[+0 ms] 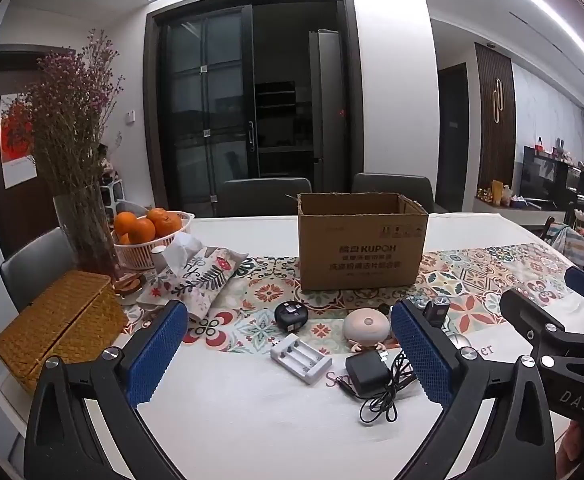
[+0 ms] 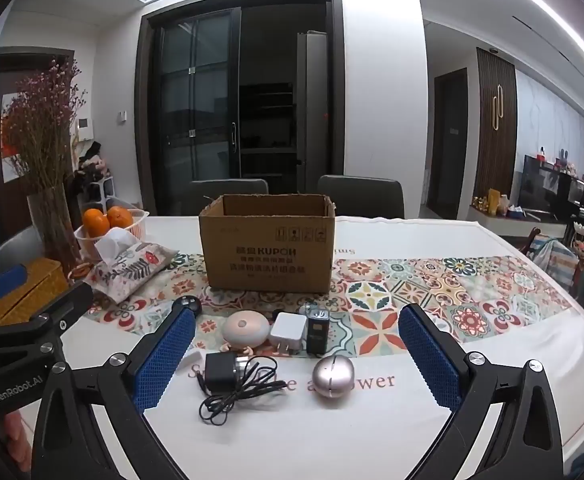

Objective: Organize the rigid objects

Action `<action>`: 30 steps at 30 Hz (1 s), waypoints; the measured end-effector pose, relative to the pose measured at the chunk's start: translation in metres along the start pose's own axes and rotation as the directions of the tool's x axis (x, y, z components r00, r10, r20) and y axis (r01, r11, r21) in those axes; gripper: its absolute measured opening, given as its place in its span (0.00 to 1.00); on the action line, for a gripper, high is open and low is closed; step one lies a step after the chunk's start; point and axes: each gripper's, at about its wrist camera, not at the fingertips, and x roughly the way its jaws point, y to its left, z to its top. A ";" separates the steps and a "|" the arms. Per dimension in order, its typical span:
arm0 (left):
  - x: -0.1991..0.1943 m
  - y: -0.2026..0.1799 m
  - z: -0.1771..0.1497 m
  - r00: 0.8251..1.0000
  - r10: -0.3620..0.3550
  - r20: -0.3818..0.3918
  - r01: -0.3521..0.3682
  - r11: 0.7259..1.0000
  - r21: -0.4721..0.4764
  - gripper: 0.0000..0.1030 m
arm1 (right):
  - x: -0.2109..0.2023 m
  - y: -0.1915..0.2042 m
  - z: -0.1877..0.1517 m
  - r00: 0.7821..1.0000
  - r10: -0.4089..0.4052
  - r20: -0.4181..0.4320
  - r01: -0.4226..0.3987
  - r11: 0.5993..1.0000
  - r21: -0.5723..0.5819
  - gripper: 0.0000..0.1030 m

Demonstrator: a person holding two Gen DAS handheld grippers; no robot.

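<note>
An open cardboard box stands mid-table on a patterned runner. In front of it lie small objects: a black round device, a white battery charger, a pink round gadget, a black adapter with cord, a white plug cube, a small black device and a silver ball. My left gripper hangs open above the near table edge, nothing between its fingers. My right gripper is open too, empty, to the right of the left one.
At the left stand a wicker box, a vase of dried flowers, a basket of oranges and a fabric tissue cover. Two chairs sit behind the table. White tablecloth spreads nearest me.
</note>
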 end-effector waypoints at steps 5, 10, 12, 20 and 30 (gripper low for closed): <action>-0.001 0.000 -0.001 1.000 -0.001 0.012 0.001 1.000 0.000 1.00 | 0.000 0.000 0.000 1.000 -0.002 0.012 0.002 1.000 0.005 1.00; -0.003 0.006 0.000 1.000 0.001 0.013 -0.001 1.000 0.000 1.00 | 0.005 0.001 -0.003 1.000 0.003 0.001 -0.003 1.000 0.005 1.00; -0.004 0.005 -0.001 1.000 0.005 0.018 -0.005 1.000 0.001 1.00 | 0.006 0.001 -0.003 1.000 0.006 0.000 -0.006 1.000 0.005 1.00; -0.001 0.000 0.000 1.000 0.005 0.011 -0.005 1.000 0.003 1.00 | 0.002 0.000 -0.001 1.000 0.005 0.004 -0.005 1.000 0.008 1.00; 0.002 0.000 0.001 1.000 0.000 0.007 0.000 1.000 0.000 1.00 | 0.003 0.002 -0.002 1.000 0.011 0.004 -0.011 1.000 0.008 1.00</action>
